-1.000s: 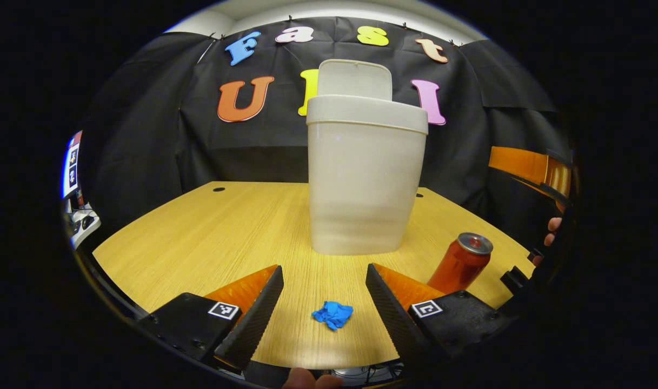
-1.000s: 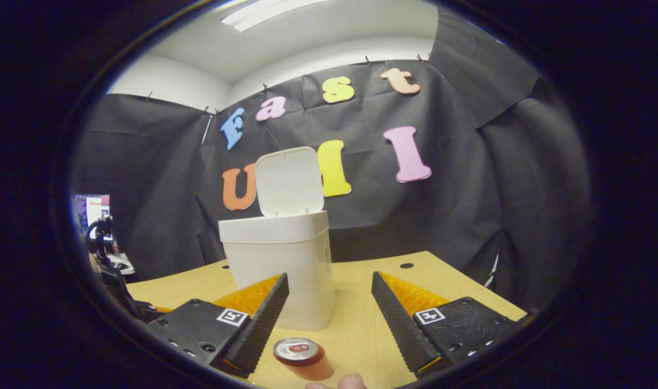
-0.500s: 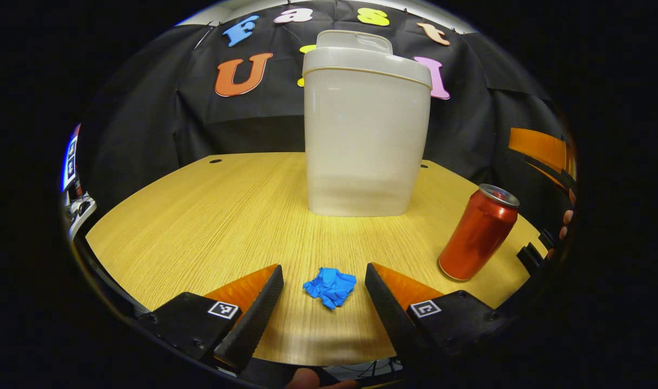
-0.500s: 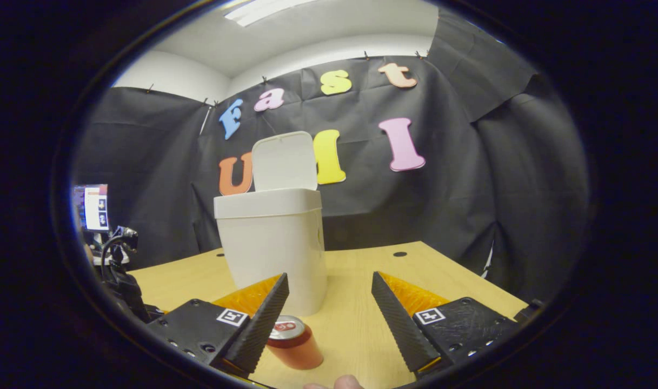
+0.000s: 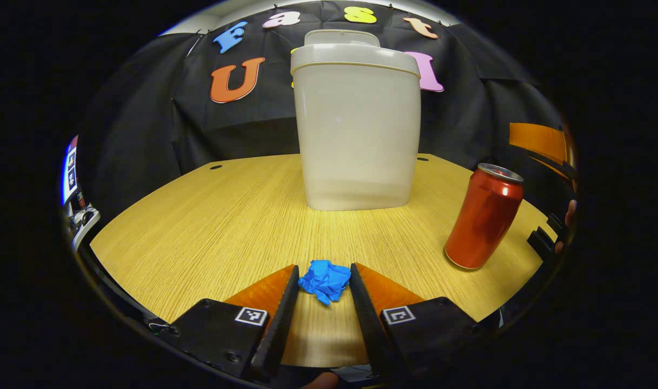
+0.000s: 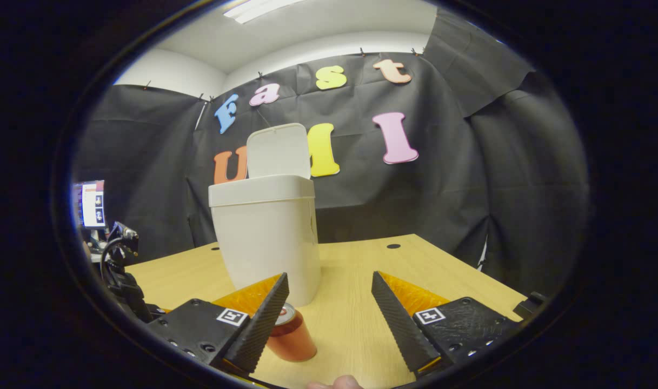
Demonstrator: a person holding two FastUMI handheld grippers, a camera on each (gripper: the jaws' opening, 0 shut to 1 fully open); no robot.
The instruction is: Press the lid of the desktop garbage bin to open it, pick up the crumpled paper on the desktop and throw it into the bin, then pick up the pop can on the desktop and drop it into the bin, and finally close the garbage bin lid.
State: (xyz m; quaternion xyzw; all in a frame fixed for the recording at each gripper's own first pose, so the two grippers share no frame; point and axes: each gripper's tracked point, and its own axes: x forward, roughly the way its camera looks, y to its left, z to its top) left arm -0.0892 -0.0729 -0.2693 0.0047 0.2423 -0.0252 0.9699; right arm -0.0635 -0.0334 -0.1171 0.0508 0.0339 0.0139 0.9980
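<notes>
left gripper [image 5: 324, 275] clamping crumpled paper [image 5: 325, 280] at desk [image 5: 199, 227] near edge | right gripper [image 6: 330, 292] hanging apart | bin [image 5: 357, 129] standing straight ahead, lid [image 6: 279, 150] up

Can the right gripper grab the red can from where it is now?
Probably yes. The right gripper is open and the pop can stands upright just beside its left finger, with nothing else around it on the table. It would likely need a small sideways shift first.
</notes>
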